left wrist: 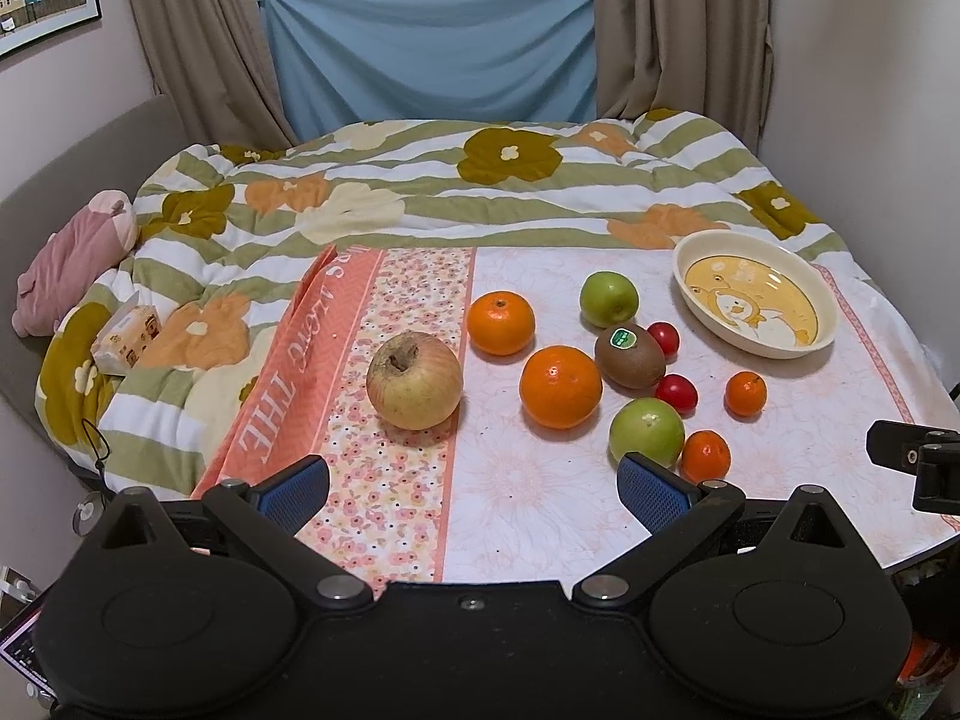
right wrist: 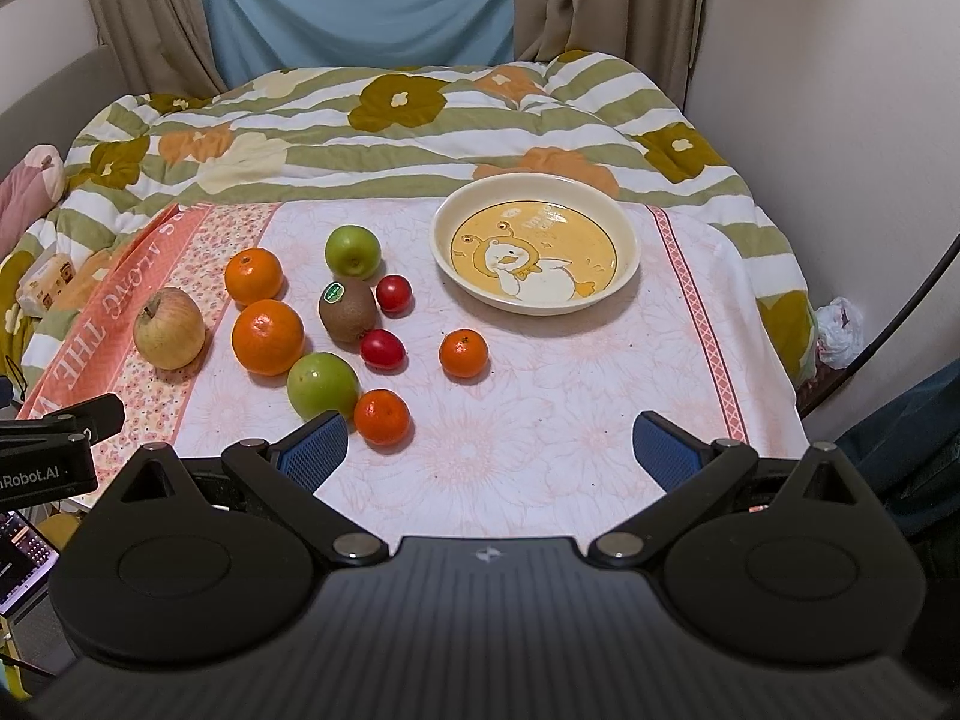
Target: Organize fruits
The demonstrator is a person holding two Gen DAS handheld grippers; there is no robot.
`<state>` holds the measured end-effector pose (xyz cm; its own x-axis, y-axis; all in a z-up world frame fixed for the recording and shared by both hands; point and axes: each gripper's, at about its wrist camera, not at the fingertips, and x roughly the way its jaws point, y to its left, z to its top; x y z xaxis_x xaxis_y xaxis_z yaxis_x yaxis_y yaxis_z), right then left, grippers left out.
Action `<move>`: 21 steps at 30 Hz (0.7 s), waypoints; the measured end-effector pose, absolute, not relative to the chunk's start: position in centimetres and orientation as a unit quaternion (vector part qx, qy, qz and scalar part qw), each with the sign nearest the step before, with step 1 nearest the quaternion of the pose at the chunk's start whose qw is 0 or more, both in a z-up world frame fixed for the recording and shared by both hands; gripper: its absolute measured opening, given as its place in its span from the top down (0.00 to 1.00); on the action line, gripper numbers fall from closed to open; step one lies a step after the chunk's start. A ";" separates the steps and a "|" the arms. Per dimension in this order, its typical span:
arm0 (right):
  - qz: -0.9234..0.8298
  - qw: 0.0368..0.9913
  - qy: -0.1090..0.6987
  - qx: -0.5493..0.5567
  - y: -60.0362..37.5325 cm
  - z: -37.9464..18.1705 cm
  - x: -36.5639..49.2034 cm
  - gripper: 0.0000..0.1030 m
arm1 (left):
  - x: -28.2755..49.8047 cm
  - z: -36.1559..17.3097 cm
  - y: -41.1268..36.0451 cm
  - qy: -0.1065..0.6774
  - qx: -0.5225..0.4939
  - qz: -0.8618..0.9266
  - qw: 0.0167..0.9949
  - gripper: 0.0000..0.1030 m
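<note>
Fruit lies loose on a pink flowered tablecloth (left wrist: pixel 540 516): a yellow-red apple (left wrist: pixel 414 381), two large oranges (left wrist: pixel 501 324) (left wrist: pixel 560 387), two green apples (left wrist: pixel 608 299) (left wrist: pixel 647 431), a kiwi (left wrist: pixel 629 357), two red tomatoes (left wrist: pixel 663 337) (left wrist: pixel 676 391) and two small tangerines (left wrist: pixel 744 394) (left wrist: pixel 705 456). An empty cream dish with a duck picture (left wrist: pixel 810 276) (right wrist: pixel 624 234) stands at the back right. My left gripper (left wrist: pixel 474 483) is open and empty, near the front edge. My right gripper (right wrist: pixel 489 450) is open and empty; the nearest tangerine (right wrist: pixel 381 417) sits by its left finger.
The table stands against a bed with a striped flowered quilt (left wrist: pixel 420 192). A pink plush toy (left wrist: pixel 72 264) and a tissue pack (left wrist: pixel 126 330) lie at the left. Curtains and walls close in behind and at the right. A laptop (right wrist: pixel 18 564) sits low at the left.
</note>
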<state>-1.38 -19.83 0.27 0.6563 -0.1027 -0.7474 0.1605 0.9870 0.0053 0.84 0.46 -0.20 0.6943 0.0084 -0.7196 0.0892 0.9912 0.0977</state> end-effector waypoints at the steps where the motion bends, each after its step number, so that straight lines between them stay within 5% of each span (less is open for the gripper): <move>1: -0.072 0.909 0.408 0.035 -19.8 0.3 -1.4 0.00 | 0.8 -0.2 0.4 0.390 0.062 -0.022 0.918 0.00; 21: -0.072 0.910 0.408 0.035 -20.0 0.3 -1.5 0.00 | 0.9 -0.3 0.5 0.388 0.061 -0.019 0.919 0.00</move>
